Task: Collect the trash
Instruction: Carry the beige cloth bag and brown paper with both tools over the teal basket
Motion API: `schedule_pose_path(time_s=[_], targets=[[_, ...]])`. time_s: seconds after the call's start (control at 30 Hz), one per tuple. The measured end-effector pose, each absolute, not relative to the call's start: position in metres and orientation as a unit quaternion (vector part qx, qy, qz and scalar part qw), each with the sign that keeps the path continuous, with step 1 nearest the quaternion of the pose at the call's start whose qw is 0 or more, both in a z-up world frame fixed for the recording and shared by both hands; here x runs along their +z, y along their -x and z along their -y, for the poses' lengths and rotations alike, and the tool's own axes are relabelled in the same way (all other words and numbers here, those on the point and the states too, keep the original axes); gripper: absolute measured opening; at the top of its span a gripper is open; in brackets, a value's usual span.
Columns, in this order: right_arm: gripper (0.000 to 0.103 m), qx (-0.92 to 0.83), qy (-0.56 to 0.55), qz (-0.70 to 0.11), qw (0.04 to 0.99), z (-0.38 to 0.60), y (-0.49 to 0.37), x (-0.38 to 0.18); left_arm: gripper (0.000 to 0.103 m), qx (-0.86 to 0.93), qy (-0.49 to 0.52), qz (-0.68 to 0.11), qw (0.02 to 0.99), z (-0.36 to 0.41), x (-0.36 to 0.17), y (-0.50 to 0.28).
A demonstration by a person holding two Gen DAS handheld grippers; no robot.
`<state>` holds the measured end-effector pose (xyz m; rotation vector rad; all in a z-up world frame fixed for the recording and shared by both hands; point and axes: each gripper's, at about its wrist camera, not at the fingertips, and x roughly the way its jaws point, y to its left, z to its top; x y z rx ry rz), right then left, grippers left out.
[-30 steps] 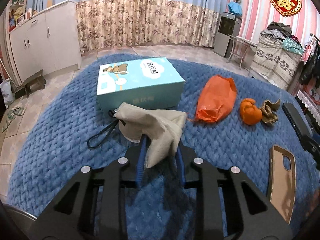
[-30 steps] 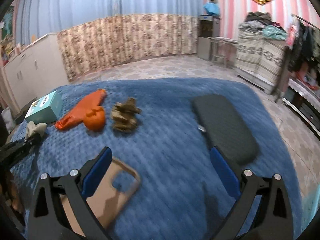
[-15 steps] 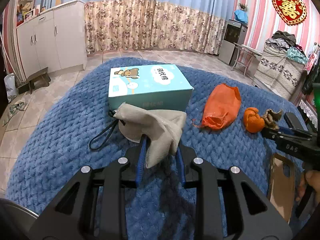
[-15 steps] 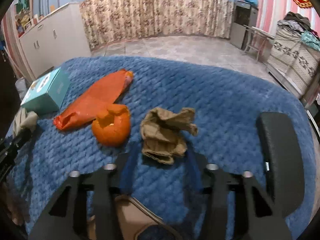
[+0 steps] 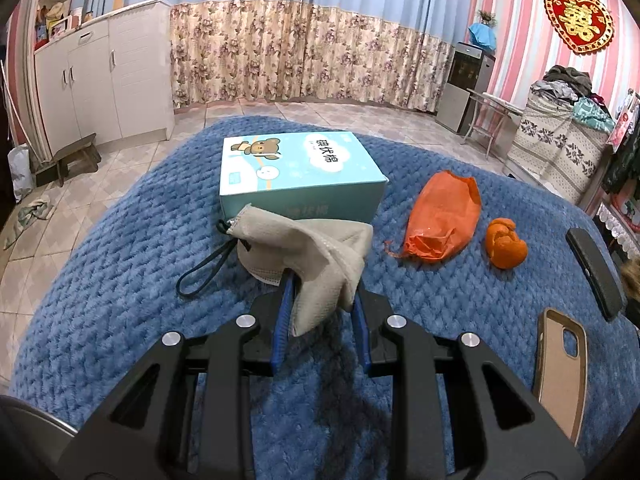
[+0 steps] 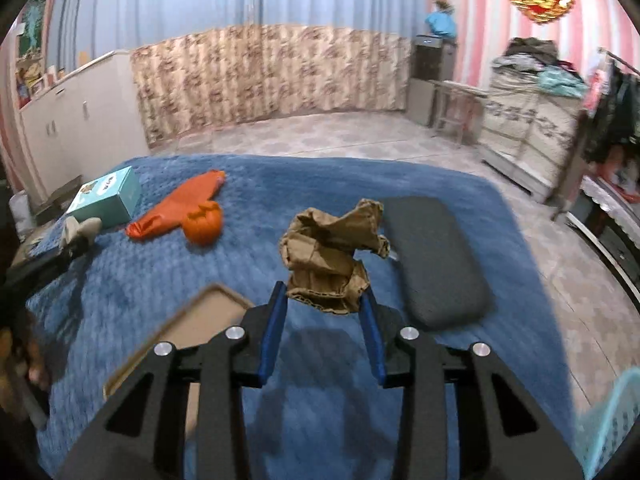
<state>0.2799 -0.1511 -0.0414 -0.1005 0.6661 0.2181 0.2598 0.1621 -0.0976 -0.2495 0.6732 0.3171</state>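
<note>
While the left claw (image 5: 320, 300) grips a grey pouch (image 5: 308, 248), the closing right claw (image 6: 324, 312) pinches seemingly upright crumpled paper (image 6: 332, 256).

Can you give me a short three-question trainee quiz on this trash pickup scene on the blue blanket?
1. True or false: the left gripper is shut on the grey fabric face mask.
2. What does the right gripper carry? A) crumpled brown paper B) light-blue tissue box C) tan phone case
3. Which piece lies between the orange plastic bag and the black flat case in the left wrist view?

Key: 1 true; 2 A; 3 the orange peel.
</note>
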Motion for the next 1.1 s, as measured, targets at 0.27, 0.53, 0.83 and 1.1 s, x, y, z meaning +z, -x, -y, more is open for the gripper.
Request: schedule_pose_path(time_s=[0.27,0.53,0.83,1.1], targets=[[0.037,0.018,0.017,-0.302,0.953,0.242,-0.214,-0.011,0.026,0.144,0.095,-0.319,0.932,-0.152,-0.091,-0.257],[0.037,-0.11,-0.026,-0.268,0.957,0.342,-0.153,-0.003,0.025,0.1,0.052,-0.307,0.945,-0.113,-0.071,-0.25],[0.037,-0.174,-0.076,-0.258,0.947,0.406,-0.135,-0.016,0.025,-0.023,0.021,-0.265,0.964,-0.006,-0.019,-0.238],[0.037,-0.207,-0.079,-0.243,0.945,0.426,-0.116,-0.01,0.025,-0.135,-0.003,-0.244,0.96,0.106,0.007,-0.224]])
